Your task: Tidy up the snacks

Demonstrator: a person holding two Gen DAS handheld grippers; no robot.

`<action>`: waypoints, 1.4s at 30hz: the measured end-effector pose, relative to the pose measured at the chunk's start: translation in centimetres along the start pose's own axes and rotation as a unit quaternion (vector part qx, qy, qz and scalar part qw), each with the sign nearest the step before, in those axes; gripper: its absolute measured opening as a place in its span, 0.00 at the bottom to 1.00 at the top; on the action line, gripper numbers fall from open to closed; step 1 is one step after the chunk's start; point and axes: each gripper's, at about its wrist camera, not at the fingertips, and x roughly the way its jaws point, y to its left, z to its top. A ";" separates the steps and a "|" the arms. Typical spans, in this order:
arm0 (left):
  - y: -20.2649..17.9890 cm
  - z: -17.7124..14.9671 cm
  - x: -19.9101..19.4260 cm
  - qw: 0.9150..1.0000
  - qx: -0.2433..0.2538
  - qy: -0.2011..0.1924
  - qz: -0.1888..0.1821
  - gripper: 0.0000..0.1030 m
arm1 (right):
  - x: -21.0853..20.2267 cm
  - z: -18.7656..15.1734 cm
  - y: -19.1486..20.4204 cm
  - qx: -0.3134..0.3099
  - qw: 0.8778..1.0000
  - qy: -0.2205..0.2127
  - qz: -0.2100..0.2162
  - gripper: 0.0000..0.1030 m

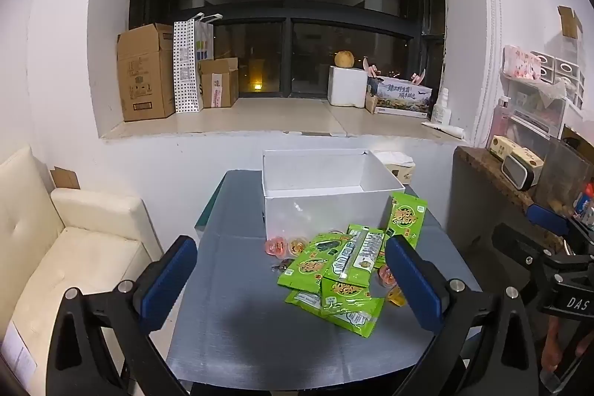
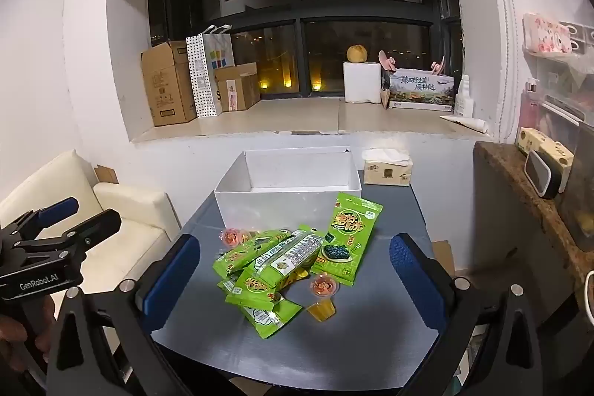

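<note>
A pile of green snack packets lies on the grey table, in front of an open white box. One packet leans against the box front. Small jelly cups lie around the pile: a pink one, a red one, an orange one. My left gripper is open and empty, above the table's near side. My right gripper is open and empty, held above the pile.
A tissue pack sits behind the box on the right. A cream sofa stands left of the table. A brown counter with clutter stands on the right. Cardboard boxes fill the windowsill.
</note>
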 end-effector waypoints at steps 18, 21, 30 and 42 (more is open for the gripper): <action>-0.1 0.2 -0.4 1.000 0.009 0.005 0.007 1.00 | -0.2 0.3 0.1 -0.002 1.000 0.006 0.000 1.00; -0.2 0.0 -0.3 1.000 0.008 0.006 0.005 1.00 | -0.4 0.0 0.2 -0.003 1.000 0.007 0.001 1.00; -0.1 0.1 -0.2 1.000 0.009 0.008 0.007 1.00 | 0.0 -0.1 0.3 -0.004 1.000 0.013 0.002 1.00; -0.3 0.2 -0.2 1.000 0.006 0.009 0.002 1.00 | 0.1 -0.2 0.3 -0.004 1.000 0.014 0.005 1.00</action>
